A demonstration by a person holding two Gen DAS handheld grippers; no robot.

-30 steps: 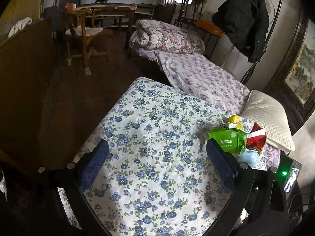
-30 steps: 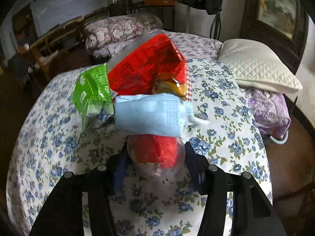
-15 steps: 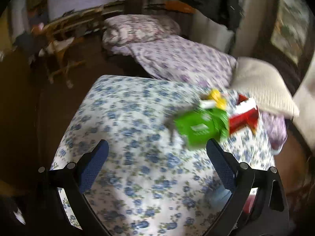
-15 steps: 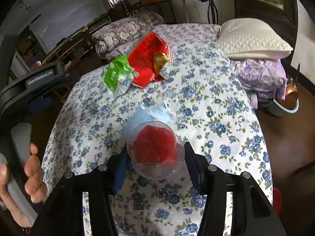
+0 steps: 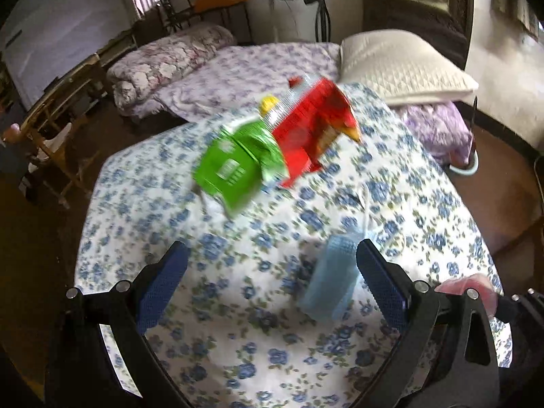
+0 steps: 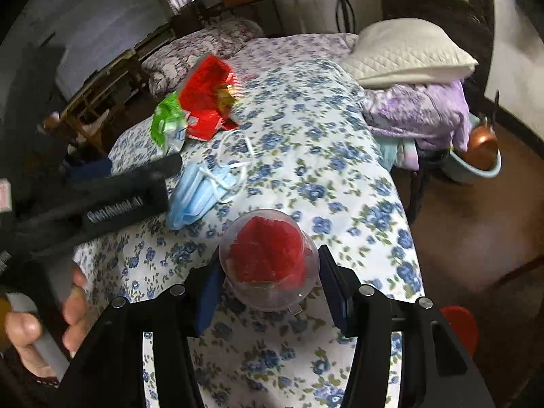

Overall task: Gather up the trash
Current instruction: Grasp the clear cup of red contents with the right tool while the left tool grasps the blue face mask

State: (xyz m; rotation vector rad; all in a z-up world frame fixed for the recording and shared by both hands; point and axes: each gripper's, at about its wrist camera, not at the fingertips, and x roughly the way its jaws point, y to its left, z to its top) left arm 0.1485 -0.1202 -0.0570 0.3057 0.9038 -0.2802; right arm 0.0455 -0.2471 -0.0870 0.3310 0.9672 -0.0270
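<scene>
My right gripper (image 6: 268,280) is shut on a clear plastic cup (image 6: 268,265) with red scraps inside, held above the bed's near edge. My left gripper (image 5: 272,278) is open and empty over the flowered bedspread (image 5: 238,323). A light blue face mask (image 5: 331,278) lies just inside its right finger; it also shows in the right wrist view (image 6: 200,193). A green wrapper (image 5: 238,166) and a red snack bag (image 5: 309,132) lie farther back, with a yellow item (image 5: 269,103) behind them. The left gripper's body (image 6: 102,200) shows in the right wrist view.
A white pillow (image 5: 404,64) and purple cloth (image 5: 438,129) lie at the bed's right end. A rolled quilt (image 5: 163,64) sits behind. A basin with a copper pot (image 6: 479,156) stands on the floor at right. A wooden chair (image 5: 54,125) is at left.
My left gripper swung right and came in over the bed, so the mask is now by its right finger. My right gripper drew back from the trash pile with the cup.
</scene>
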